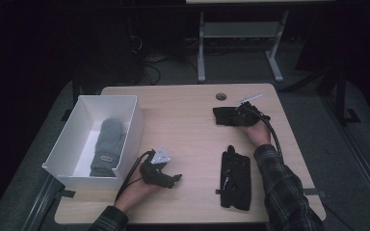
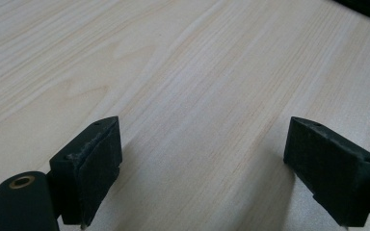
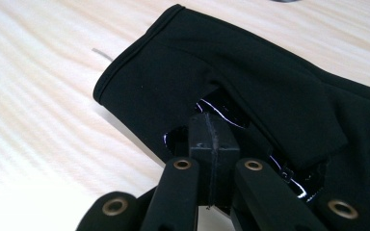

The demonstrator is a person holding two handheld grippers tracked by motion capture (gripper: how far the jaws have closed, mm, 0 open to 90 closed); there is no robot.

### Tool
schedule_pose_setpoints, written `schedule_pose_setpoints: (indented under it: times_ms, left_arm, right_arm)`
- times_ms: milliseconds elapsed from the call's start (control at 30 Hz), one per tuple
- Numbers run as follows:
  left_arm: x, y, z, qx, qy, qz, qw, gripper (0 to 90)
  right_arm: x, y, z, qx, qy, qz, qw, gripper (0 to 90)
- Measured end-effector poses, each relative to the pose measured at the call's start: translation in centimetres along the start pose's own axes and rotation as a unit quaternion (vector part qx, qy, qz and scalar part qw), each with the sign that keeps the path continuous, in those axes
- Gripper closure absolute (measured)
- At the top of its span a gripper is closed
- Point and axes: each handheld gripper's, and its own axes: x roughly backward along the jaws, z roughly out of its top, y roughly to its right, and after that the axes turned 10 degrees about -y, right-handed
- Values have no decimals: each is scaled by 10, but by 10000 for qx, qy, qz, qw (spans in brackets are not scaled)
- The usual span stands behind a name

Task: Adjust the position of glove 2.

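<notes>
Right hand-held gripper [image 3: 207, 144]: seen along its own view, the two black jaws are pressed flat together, pad against pad, with nothing pinched between them. The closed tips rest against the near edge of a black, smooth-fabric glove [image 3: 250, 91] with a rolled cuff hem, at a spot where glossy patches show in the cloth; whether the tips press into the fabric cannot be told. In the high view the same right hand-held gripper [image 1: 241, 114] lies at the far right part of the pale wood-grain bench [image 1: 188, 130], its cable curving back along the person's plaid sleeve [image 1: 282, 187], and the black glove [image 1: 225, 116] lies flat just left of it.

Left hand-held gripper [image 2: 202, 159]: the padded jaws stand wide apart above bare bench surface and hold nothing. In the high view the left hand-held gripper [image 1: 166, 177] sits near the front edge of the bench, the grey three-cornered plate on top.

Surroundings: a second black glove [image 1: 236, 177] lies lengthwise on the bench between the two forearms, nearer the right sleeve and well apart from the first. At the left edge of the bench stands an open white rectangular box [image 1: 79, 125] containing a grey knitted mitten [image 1: 108, 147] laid flat, its cuff toward the person.
</notes>
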Motion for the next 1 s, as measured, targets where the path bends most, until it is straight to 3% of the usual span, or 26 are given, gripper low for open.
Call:
schedule_pose_setpoints:
  times_ms: [200,367,567,767,1000]
  left_arm:
    - [0,0,0,11,4,3,10000,125]
    - [0,0,0,11,6,3,10000,126]
    - [0,0,0,-8,-14,12,10000,126]
    - [0,0,1,9,-5,12,10000,126]
    - [-1,0,1,19,5,5,10000,126]
  right_arm:
    - [-5,-28,5,486,-100,240,9985,900]
    - [-7,-56,10,933,-231,410,9945,900]
    - [-7,-87,5,1310,-299,643,9888,900]
    - [0,-117,-6,1782,-449,907,9788,900]
    - [7,-136,-21,2257,-559,1163,9656,900]
